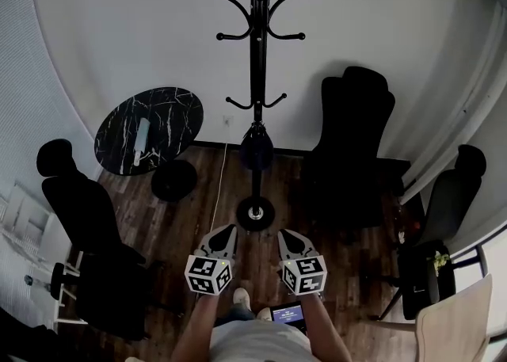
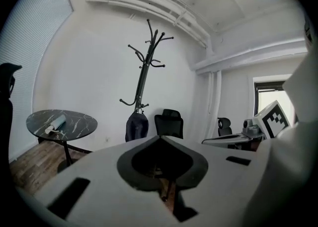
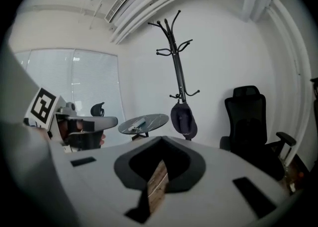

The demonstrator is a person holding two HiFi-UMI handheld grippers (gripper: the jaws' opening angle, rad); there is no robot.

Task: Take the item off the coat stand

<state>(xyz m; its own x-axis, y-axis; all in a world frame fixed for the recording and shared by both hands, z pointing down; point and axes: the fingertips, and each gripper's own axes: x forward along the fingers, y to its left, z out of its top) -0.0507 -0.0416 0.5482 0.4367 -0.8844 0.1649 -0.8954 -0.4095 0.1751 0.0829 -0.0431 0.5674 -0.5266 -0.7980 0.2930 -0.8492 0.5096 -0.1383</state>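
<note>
You faced the coat stand with the dark item hanging low on it.
Your left hand-held gripper and right hand-held gripper each had jaws pressed together on nothing, side by side above the wooden floor. The item hung from a lower hook, well apart from both, between the round marble surface and a black chair.

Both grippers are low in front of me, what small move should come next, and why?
Probably step closer to the coat stand: the dark item hangs low on it, and the left gripper and right gripper, both shut and empty, are well short of it.
</note>
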